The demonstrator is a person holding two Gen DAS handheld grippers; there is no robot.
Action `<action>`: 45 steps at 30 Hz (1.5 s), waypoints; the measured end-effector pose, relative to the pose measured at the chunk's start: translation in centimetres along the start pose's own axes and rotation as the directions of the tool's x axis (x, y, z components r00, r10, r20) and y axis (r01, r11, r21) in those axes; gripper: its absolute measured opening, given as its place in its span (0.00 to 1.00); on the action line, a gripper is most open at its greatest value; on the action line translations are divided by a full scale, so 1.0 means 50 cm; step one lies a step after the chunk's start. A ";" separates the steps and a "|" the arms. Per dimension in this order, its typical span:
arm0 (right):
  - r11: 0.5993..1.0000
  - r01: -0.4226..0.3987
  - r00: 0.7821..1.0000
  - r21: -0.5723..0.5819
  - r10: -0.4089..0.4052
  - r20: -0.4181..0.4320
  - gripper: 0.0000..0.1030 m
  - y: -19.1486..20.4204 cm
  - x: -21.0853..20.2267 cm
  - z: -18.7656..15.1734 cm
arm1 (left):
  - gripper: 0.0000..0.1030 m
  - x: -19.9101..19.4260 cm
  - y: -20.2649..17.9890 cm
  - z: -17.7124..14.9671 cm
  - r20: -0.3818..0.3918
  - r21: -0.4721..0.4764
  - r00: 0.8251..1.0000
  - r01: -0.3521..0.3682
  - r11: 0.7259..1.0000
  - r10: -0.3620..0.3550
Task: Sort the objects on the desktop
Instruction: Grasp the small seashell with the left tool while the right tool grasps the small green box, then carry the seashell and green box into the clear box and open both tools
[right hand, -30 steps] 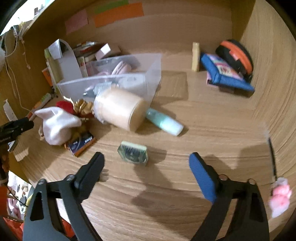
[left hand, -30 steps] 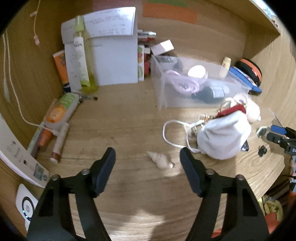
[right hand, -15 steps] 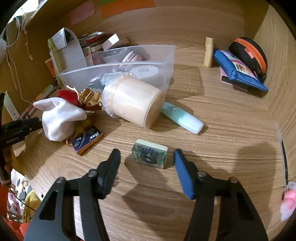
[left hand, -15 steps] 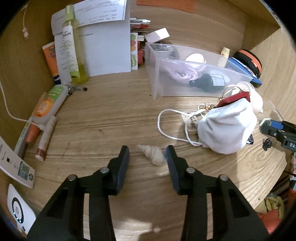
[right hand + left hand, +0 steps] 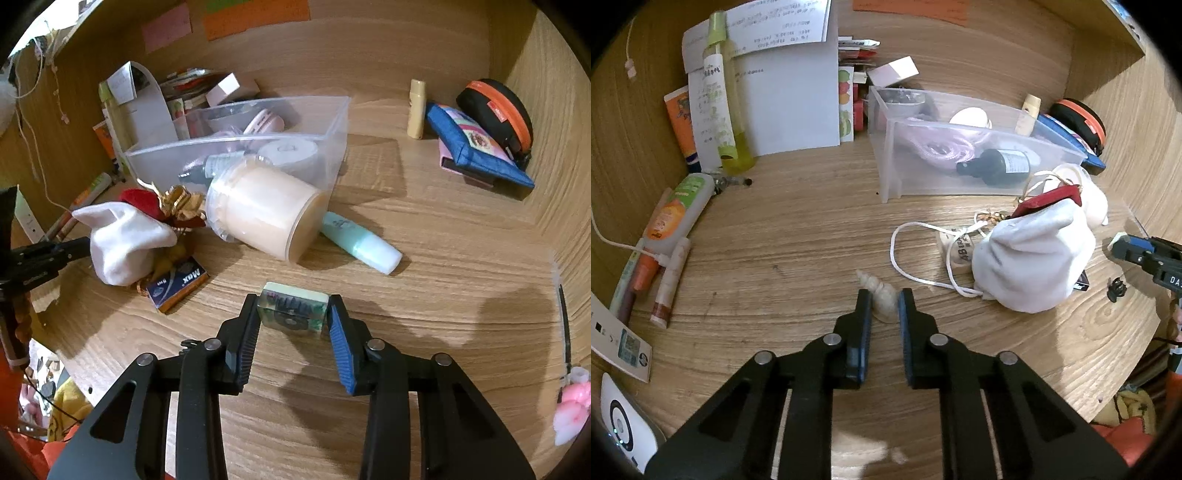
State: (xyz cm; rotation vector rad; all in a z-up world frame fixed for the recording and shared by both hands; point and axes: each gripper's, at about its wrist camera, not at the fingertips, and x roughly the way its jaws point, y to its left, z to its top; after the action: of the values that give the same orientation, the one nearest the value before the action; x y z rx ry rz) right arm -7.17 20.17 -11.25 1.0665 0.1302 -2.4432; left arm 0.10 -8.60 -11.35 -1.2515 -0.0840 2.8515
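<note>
Both tools clamping, one item each, low on the surface.
Left tool (image 5: 883, 303) shut on shell (image 5: 879, 295); right tool (image 5: 291, 314) closing around box (image 5: 293, 309), pads touching, ready for lifting toward bin (image 5: 332, 122).

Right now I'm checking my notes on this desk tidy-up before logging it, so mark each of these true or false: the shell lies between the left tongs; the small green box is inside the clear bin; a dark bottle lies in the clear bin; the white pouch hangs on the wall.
1. The shell lies between the left tongs. True.
2. The small green box is inside the clear bin. False: it sits on the desk, between the right tongs, whose jaws are closing.
3. A dark bottle lies in the clear bin. True.
4. The white pouch hangs on the wall. False: it rests on the desk.
</note>
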 end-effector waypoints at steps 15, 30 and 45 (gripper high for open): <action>1.000 -0.021 0.998 -0.018 0.022 0.063 0.33 0.003 -0.047 0.021 | 0.18 0.025 -0.003 0.019 -0.021 0.000 1.000 -0.007 1.000 0.007; 0.998 -0.045 0.990 -0.054 0.052 0.133 0.33 0.014 -0.057 0.097 | 0.17 -0.045 -0.016 0.100 0.159 -0.003 0.987 -0.012 1.000 0.012; 0.995 -0.054 0.980 -0.081 0.068 0.186 0.33 0.015 -0.028 0.197 | 0.17 -0.049 -0.056 0.229 0.281 0.050 0.958 0.051 0.997 -0.063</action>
State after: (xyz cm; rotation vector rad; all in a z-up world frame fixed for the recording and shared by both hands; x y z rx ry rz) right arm -12.61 17.42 -3.35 0.7899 0.1258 -2.4479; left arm -6.67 -6.37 -1.61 -0.8123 -0.0638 2.9430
